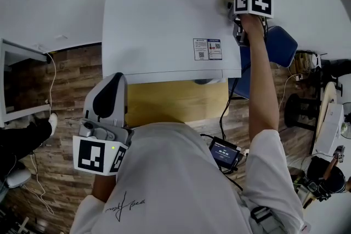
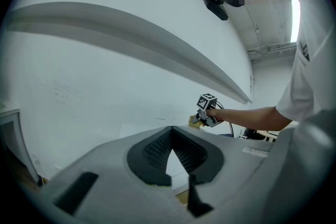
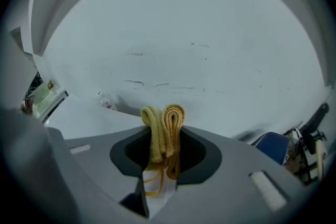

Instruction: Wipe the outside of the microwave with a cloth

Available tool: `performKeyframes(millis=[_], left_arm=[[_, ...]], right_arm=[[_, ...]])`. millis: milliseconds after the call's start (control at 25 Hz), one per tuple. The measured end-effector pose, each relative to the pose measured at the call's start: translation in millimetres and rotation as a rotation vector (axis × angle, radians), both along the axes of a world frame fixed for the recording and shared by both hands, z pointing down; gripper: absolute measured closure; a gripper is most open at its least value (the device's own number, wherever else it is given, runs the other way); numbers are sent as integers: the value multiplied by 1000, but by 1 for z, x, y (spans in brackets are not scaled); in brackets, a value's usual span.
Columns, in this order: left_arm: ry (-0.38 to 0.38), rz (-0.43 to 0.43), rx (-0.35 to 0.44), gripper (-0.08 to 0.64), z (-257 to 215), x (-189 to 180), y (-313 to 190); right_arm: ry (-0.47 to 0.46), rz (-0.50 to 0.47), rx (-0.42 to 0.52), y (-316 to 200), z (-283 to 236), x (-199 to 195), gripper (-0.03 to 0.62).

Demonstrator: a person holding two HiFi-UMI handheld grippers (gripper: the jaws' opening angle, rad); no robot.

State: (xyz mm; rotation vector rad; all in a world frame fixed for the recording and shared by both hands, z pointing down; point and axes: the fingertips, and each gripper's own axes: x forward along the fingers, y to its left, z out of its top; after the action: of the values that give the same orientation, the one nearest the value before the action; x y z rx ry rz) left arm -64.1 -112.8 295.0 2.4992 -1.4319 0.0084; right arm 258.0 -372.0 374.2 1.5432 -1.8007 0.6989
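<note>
There — right claw tight on cloth at microwave's far corner, blue chair beside; left claw closed.

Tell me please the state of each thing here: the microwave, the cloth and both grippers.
microwave, upright; its door cannot be seen from above.
cloth, folded, clamped between jaws, at the microwave's far right top corner.
right gripper, shut on the cloth.
left gripper, shut, empty, held low near the person's body.
</note>
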Motion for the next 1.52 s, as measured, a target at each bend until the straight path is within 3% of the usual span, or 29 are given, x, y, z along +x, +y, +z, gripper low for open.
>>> performKeyframes(millis=[880,1520], left_arm=[[8,-25,16,566,-2,-18,14],[11,-43,19,566,-3,-21,16]], right_arm=[[4,-83,8,1,2,-65,477],[-59,-192,6,3,1,-130,477]])
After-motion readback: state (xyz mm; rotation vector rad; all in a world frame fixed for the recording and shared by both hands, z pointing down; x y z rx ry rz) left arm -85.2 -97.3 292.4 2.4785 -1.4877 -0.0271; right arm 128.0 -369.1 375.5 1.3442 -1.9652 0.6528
